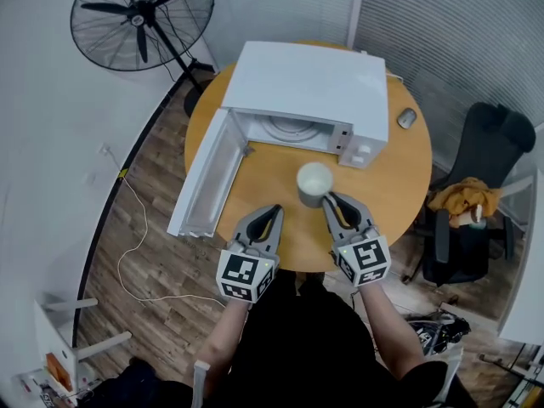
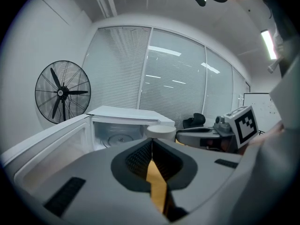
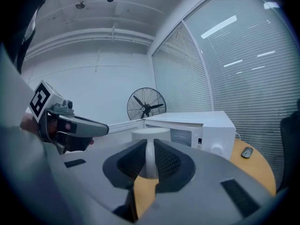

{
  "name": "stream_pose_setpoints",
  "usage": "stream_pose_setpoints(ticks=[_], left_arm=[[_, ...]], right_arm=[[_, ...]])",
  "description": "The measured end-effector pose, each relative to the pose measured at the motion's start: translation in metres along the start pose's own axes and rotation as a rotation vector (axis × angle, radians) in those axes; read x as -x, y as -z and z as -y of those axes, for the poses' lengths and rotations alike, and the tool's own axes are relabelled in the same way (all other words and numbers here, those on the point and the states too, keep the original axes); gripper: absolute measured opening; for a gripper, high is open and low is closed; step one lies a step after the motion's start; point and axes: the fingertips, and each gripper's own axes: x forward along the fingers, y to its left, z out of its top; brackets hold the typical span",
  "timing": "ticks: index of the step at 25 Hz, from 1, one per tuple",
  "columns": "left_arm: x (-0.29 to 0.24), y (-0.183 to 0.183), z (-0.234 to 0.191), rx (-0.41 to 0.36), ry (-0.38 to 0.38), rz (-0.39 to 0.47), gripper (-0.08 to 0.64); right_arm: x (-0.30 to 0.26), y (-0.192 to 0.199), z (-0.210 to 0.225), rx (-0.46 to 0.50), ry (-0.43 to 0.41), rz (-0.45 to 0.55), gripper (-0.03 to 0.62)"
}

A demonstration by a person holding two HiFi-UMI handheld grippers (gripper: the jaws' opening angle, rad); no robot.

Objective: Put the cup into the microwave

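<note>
Right gripper [image 3: 151,147] jaws narrow, clamped on the white handle [image 3: 149,162] of the cup [image 1: 314,182], pads pressing both sides of it in the right gripper view. Cup is white and upright, mouth up; contents can't be made out. Can't tell whether its base touches the table [image 1: 399,189] or hangs just above. Left gripper [image 1: 274,212] sits just beside the right one, jaws closed together with nothing between them, only a sliver of orange table showing under the tips in the left gripper view. Both grippers point away from the person toward the microwave [image 1: 310,83]. Cup is outside the microwave, just in front of the cavity's right end and near the control panel [image 1: 360,150]. Microwave is white and stands at the far side of the round wooden table, door [image 1: 204,177] swung fully open to the left. Inside the cavity a round turntable plate [image 1: 287,127] lies flat. A grey mouse [image 1: 407,118] lies on the table right of the microwave, well apart from the cup. Off the table: a black pedestal fan [image 1: 142,19] at far left, a black chair [image 1: 480,155] at right with an orange cloth [image 1: 459,196] on its seat, and a thin cable [image 1: 136,228] trailing over the wood floor [image 1: 161,253].
</note>
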Motion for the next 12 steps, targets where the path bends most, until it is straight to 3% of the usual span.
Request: stream_pose_setpoints(ticks=[12], left_arm=[[-0.038,-0.012,-0.067,-0.011,0.093,0.006,-0.002]], right_arm=[[-0.080,0.007,0.007,0.030,0.099,-0.008,0.055]])
